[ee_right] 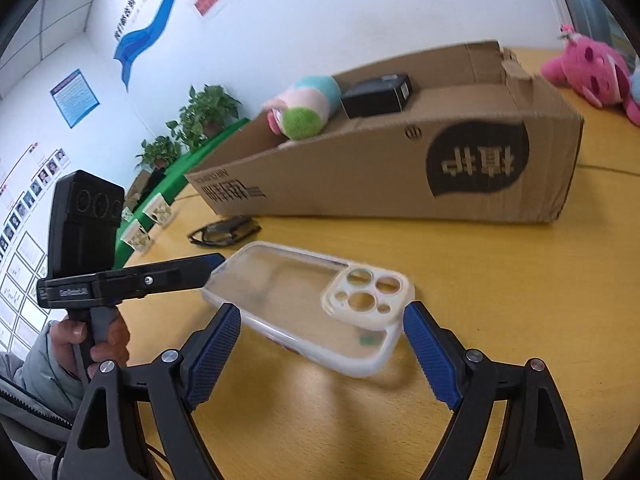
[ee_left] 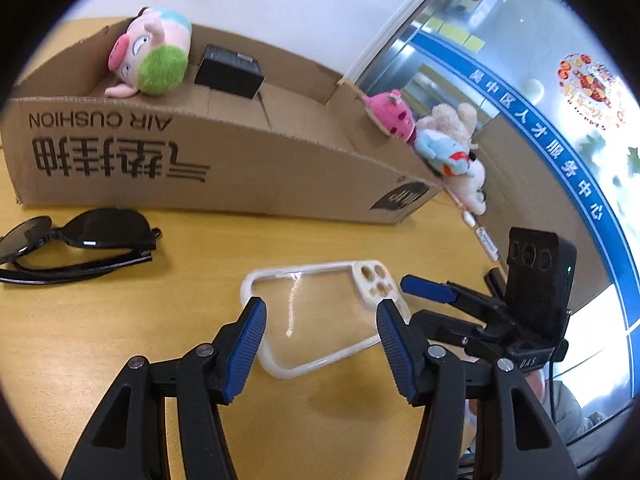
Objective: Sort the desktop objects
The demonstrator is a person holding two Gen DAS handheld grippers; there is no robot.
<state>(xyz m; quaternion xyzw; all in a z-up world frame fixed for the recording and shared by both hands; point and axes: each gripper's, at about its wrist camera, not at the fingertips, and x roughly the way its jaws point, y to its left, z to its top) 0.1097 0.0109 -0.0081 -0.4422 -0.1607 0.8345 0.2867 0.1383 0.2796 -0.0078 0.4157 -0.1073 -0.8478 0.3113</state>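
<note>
A clear phone case (ee_left: 320,312) with a white rim lies on the yellow table; it also shows in the right wrist view (ee_right: 312,308). My left gripper (ee_left: 322,320) is open, its jaws on either side of the case's near end. My right gripper (ee_right: 322,332) is open too, its jaws flanking the case's camera end. The right gripper shows in the left wrist view (ee_left: 432,292) at the case's right. A cardboard box (ee_left: 224,160) holds a pig plush (ee_left: 154,56) and a small black box (ee_left: 230,70). Black sunglasses (ee_left: 80,240) lie left of the case.
A pink plush (ee_left: 390,114) and a beige and blue plush (ee_left: 456,144) lie at the box's right end. The wall stands behind the box and a glass partition to the right. Potted plants (ee_right: 200,120) stand far left in the right wrist view.
</note>
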